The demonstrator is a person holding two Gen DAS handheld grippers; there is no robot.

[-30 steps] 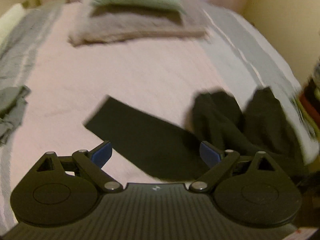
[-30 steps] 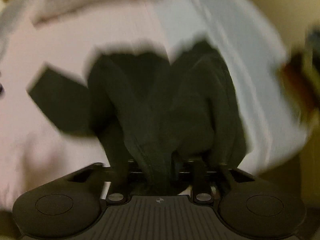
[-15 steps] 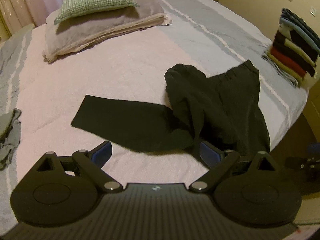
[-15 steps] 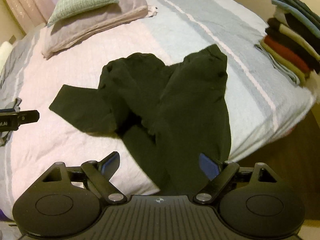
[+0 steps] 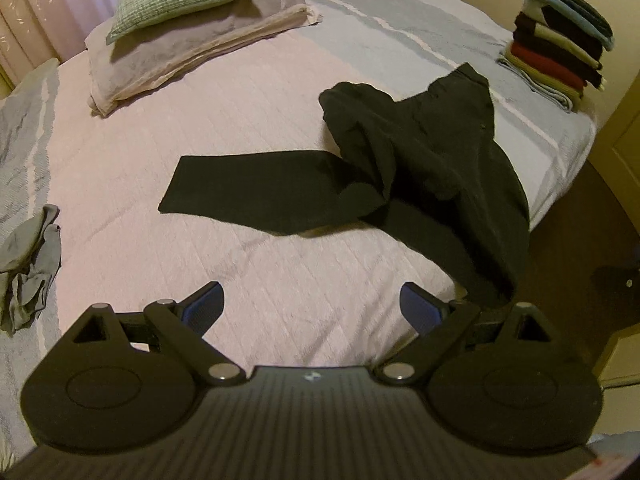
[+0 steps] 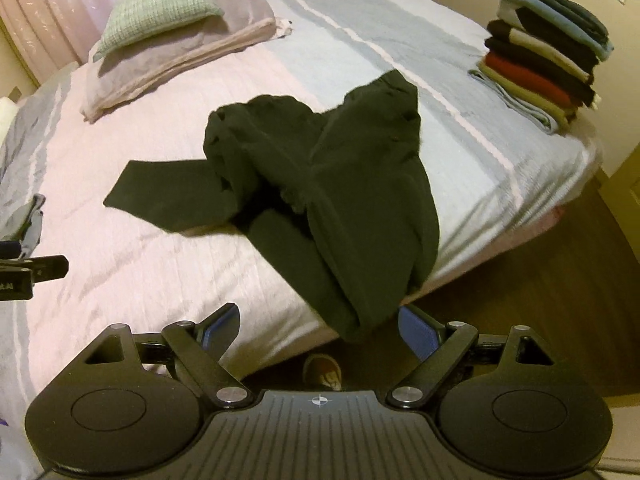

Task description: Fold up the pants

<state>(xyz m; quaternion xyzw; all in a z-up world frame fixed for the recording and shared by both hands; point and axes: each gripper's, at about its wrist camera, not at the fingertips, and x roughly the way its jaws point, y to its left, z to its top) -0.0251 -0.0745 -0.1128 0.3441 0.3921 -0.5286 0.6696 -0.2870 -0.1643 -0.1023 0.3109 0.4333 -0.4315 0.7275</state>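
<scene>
Black pants lie crumpled on the bed, one leg stretched flat to the left, the other hanging over the bed's near right edge. The right wrist view shows the same pants bunched in the middle, with a leg end draped off the edge. My left gripper is open above the pink cover, nothing between its blue pads, well short of the pants. My right gripper is open too, and the hanging leg end sits just beyond its fingers without being held.
Pillows are stacked at the head of the bed. A pile of folded clothes stands at the far right corner. A crumpled grey garment lies at the left edge. Wooden floor and a shoe lie below the bed's edge.
A second ago my right gripper was shut on the pants; it has let go and opened. Both grippers have pulled back from the bed, and the pants have settled.
</scene>
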